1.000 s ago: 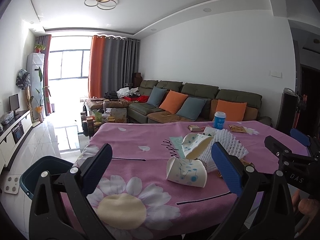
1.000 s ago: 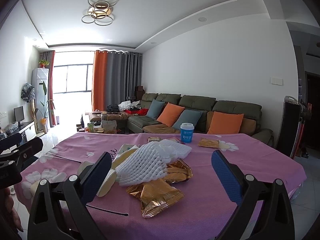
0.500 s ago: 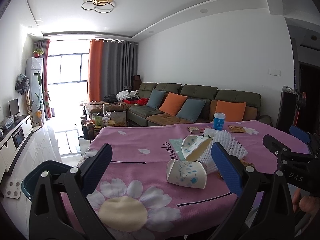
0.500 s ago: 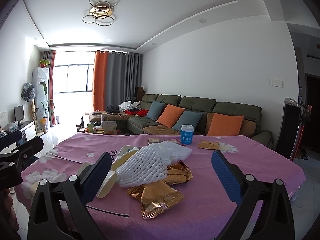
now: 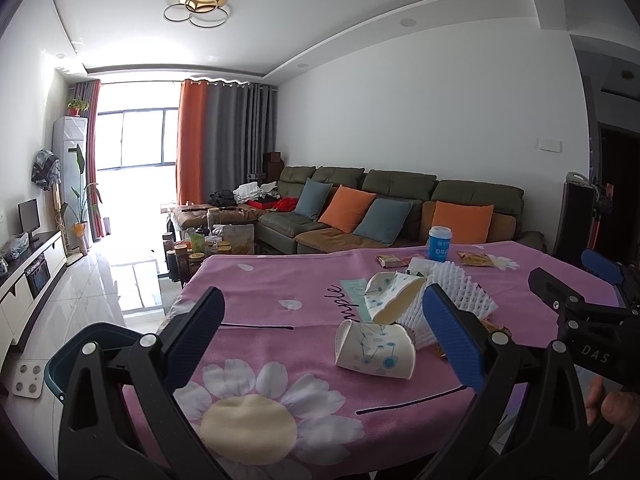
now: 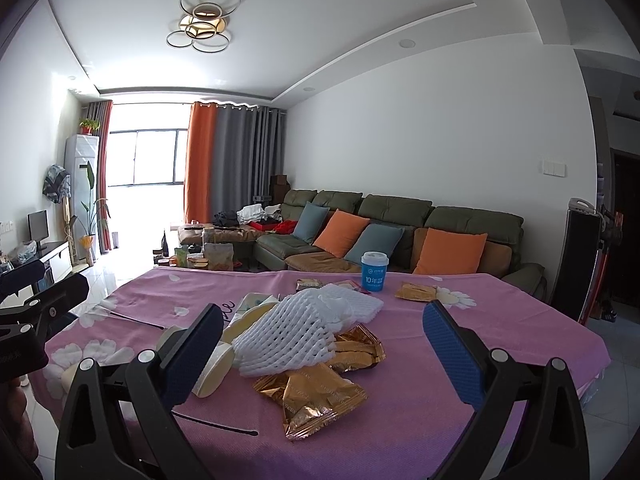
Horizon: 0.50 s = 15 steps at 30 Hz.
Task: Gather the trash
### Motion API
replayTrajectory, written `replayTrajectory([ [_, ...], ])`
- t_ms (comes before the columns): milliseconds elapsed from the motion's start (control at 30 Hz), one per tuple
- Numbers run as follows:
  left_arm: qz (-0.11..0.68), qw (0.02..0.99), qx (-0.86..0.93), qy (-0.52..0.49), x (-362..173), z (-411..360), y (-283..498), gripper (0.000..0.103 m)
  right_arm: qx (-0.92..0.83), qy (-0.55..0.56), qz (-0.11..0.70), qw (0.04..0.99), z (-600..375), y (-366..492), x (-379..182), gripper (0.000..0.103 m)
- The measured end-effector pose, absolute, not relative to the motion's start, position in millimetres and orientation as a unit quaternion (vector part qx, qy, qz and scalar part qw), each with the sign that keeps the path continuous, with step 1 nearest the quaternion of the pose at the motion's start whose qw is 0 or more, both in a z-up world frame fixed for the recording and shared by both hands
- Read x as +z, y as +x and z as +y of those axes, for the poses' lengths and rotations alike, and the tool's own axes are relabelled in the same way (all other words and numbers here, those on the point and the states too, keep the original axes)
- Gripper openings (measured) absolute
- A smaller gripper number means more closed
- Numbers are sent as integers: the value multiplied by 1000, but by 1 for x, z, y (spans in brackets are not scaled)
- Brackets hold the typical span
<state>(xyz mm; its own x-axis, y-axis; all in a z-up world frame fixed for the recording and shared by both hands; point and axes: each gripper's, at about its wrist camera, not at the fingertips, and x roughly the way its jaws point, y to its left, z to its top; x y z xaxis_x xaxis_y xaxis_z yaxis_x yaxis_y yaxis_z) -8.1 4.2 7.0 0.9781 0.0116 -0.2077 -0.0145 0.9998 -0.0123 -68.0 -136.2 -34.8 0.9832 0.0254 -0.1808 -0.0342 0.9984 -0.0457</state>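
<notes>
Trash lies on a pink flowered tablecloth (image 5: pixel 280 292). A crushed white paper cup (image 5: pixel 374 350) lies on its side, with a second crushed cup (image 5: pixel 390 294) and white foam netting (image 5: pixel 456 292) behind it. In the right wrist view the foam netting (image 6: pixel 296 332) rests on gold snack wrappers (image 6: pixel 316 398). A blue-and-white cup (image 6: pixel 374 271) stands upright at the far edge. My left gripper (image 5: pixel 324 344) is open, short of the near cup. My right gripper (image 6: pixel 320 354) is open, short of the netting and wrappers. Neither holds anything.
A dark teal bin (image 5: pixel 80 344) stands on the floor left of the table. More small wrappers (image 6: pixel 416 292) lie near the upright cup. Behind the table are a green sofa (image 5: pixel 400 204) with cushions and a cluttered coffee table (image 5: pixel 208 236). A tall black appliance (image 6: pixel 576 264) stands at right.
Both views have tilted slightly, so the table and trash sit a little lower in frame. Both grippers stay open and nothing on the table has moved.
</notes>
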Motion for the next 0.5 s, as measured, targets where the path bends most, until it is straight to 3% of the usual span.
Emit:
replayTrajectory([
  [500,101,995,14,-3,7,5,-7,97,13,-24,91,995,-135,-69,-35,96],
])
